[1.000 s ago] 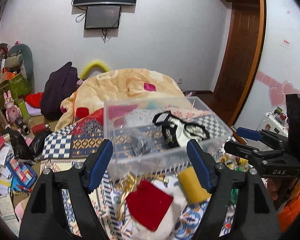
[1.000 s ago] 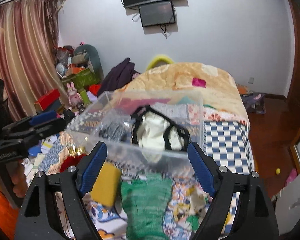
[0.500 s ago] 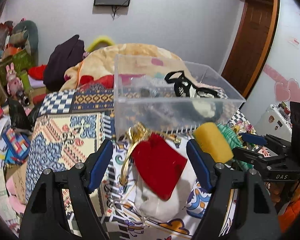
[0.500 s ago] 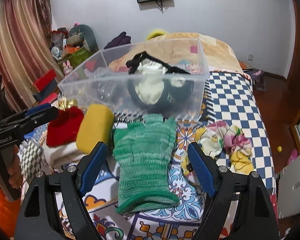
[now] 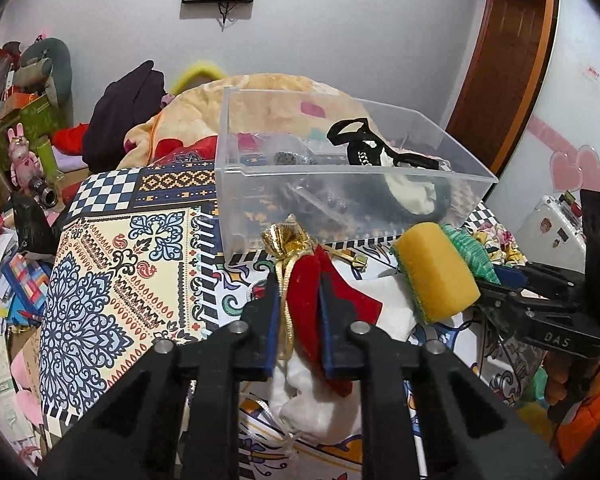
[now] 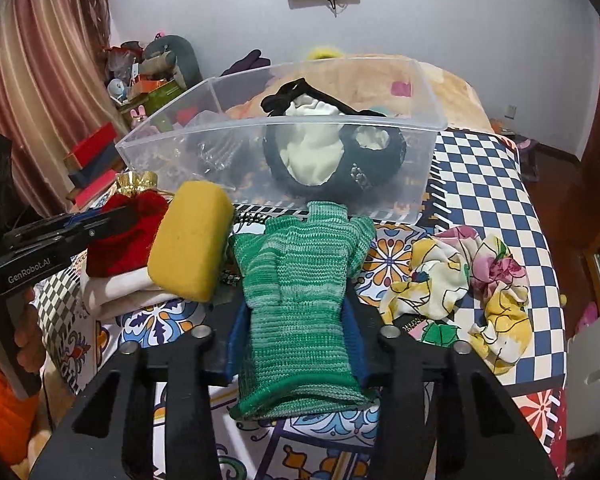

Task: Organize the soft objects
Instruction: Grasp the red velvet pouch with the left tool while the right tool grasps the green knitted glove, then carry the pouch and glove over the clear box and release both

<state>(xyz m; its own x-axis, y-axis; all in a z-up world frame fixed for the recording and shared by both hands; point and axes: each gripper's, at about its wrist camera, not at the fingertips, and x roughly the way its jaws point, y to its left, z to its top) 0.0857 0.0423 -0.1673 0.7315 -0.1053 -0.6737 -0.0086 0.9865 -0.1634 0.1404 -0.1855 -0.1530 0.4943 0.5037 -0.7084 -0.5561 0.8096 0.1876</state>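
Observation:
My left gripper [image 5: 298, 284] is shut on a red velvet pouch [image 5: 306, 300] with a gold top, which lies on a white cloth bag [image 5: 316, 396]; the pouch also shows in the right wrist view [image 6: 120, 232]. My right gripper [image 6: 296, 316] is shut on a green knit glove [image 6: 300, 300] lying on the patterned bedspread. A yellow sponge [image 6: 190, 240] lies between the two, also in the left wrist view [image 5: 436, 272]. Behind them stands a clear plastic bin [image 6: 424, 184] holding a black and white garment [image 6: 320, 156].
A floral scrunchie cloth [image 6: 460, 284] lies right of the glove. The bin [image 5: 228, 200] also holds small dark items. A rolled quilt [image 5: 284, 92] lies behind it. Clutter and boxes fill the floor at the left [image 5: 4, 240]. The bed edge drops off at the right.
Both grippers came down and forward toward the bed and closed: the left onto the red pouch, the right onto the green glove. Both were open before.

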